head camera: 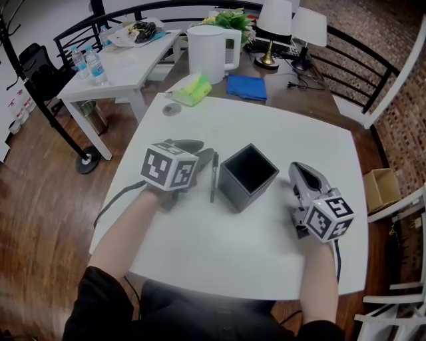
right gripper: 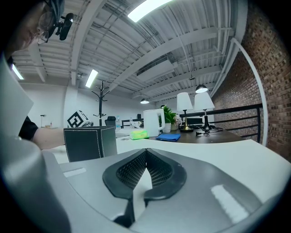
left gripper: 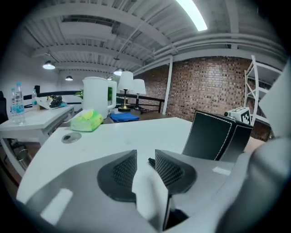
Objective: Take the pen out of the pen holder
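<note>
- Pen [head camera: 213, 176], slim and black, lies on the white surface [head camera: 266, 126] just left of the black square pen holder [head camera: 247, 177].
- We see the left hand-held gripper [left gripper: 146, 157] open beside it.
- Right hand-held gripper [right gripper: 146, 152]: closed, empty.

Head view: high over the desk [head camera: 219, 253], facing steeply down. The whole top is in frame, with the left hand-held gripper [head camera: 203, 152] and right hand-held gripper [head camera: 301, 173] toward the near edge.

Left gripper view: low, close to the desk surface, looking along its jaws. Pen holder [left gripper: 213, 136] near at right, kettle [left gripper: 96, 96] far across.

Right gripper view: low, about level, looking across the desk. Pen holder at left, kettle beyond.

All three views share the pen holder, kettle and lamps [head camera: 276, 16]. Each gripper view catches the opposite marker cube [left gripper: 238, 114].
</note>
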`<state>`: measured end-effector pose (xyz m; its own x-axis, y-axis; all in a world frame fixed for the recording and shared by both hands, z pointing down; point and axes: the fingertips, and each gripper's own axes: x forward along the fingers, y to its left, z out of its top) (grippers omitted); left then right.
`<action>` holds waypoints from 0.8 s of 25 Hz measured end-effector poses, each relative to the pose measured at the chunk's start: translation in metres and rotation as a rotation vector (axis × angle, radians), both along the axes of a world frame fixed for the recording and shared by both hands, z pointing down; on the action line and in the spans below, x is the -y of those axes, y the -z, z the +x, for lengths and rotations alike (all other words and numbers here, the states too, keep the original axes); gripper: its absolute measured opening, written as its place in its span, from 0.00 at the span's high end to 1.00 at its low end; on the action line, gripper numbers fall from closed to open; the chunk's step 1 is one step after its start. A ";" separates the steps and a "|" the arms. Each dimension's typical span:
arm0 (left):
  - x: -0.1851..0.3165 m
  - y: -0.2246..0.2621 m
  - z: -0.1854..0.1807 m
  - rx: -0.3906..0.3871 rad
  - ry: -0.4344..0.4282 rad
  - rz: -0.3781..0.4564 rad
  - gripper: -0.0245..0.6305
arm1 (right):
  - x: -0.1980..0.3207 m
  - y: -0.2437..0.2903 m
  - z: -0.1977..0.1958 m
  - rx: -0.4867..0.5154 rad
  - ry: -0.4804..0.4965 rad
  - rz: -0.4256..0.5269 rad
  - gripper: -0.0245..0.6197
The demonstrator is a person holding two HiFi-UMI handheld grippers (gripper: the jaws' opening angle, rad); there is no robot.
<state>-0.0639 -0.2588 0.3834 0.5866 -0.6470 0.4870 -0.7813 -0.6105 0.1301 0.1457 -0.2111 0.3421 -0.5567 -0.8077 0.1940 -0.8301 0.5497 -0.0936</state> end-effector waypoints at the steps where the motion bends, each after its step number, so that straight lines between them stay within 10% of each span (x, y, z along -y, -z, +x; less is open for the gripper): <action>1: -0.001 0.003 -0.002 -0.010 0.003 0.025 0.78 | 0.000 0.000 0.000 0.000 -0.002 0.000 0.94; 20: -0.014 0.041 -0.041 -0.171 0.100 0.302 0.96 | -0.003 0.002 0.003 -0.001 -0.025 0.009 0.94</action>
